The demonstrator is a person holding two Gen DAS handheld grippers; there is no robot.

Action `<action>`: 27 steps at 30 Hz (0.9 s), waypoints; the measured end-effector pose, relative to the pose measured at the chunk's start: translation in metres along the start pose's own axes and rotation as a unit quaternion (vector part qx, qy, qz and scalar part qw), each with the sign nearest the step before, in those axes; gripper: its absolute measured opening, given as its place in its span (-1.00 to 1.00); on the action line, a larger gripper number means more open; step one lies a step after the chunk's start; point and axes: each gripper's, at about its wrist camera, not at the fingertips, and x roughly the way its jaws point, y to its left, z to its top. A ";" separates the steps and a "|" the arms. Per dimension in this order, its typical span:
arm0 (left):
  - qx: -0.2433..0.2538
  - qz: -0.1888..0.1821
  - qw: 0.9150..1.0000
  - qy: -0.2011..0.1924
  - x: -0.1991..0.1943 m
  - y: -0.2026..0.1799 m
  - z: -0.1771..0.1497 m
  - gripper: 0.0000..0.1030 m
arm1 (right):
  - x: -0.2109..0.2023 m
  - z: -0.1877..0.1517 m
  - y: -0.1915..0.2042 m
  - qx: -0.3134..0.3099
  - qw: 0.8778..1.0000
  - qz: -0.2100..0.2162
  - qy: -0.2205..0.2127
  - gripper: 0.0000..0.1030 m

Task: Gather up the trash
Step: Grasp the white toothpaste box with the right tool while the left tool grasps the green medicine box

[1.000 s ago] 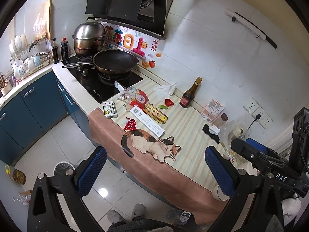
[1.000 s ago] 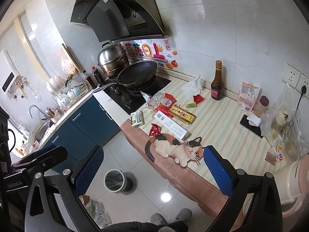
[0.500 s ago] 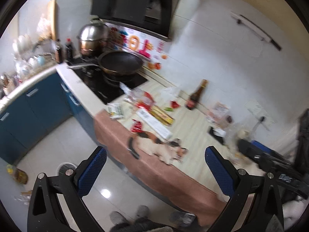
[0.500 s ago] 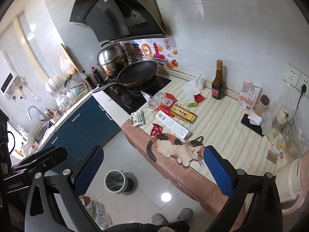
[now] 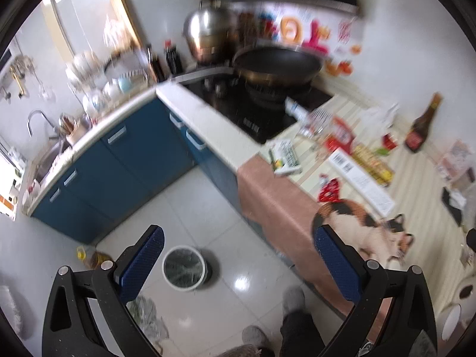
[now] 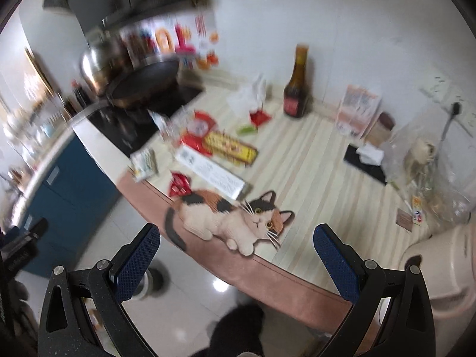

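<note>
Right wrist view showed the right gripper (image 6: 236,255) spread wide and empty above a counter (image 6: 312,160) strewn with litter: a red wrapper (image 6: 179,185) near the front edge, a yellow packet (image 6: 230,146) and a white box (image 6: 212,175) just behind it. The left gripper (image 5: 238,260), likewise fully apart and holding nothing, looked down on a waste bin (image 5: 184,267) on the floor (image 5: 190,208) below the counter. Foil and film scraps such as these were judged light, crinkly and slippery; a pinch across the red wrapper's crumpled middle seemed the surest hold
</note>
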 end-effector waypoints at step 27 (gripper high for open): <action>-0.068 0.016 0.971 0.227 0.265 -0.069 0.104 1.00 | 0.372 0.106 0.060 -0.047 0.972 0.011 0.231 0.07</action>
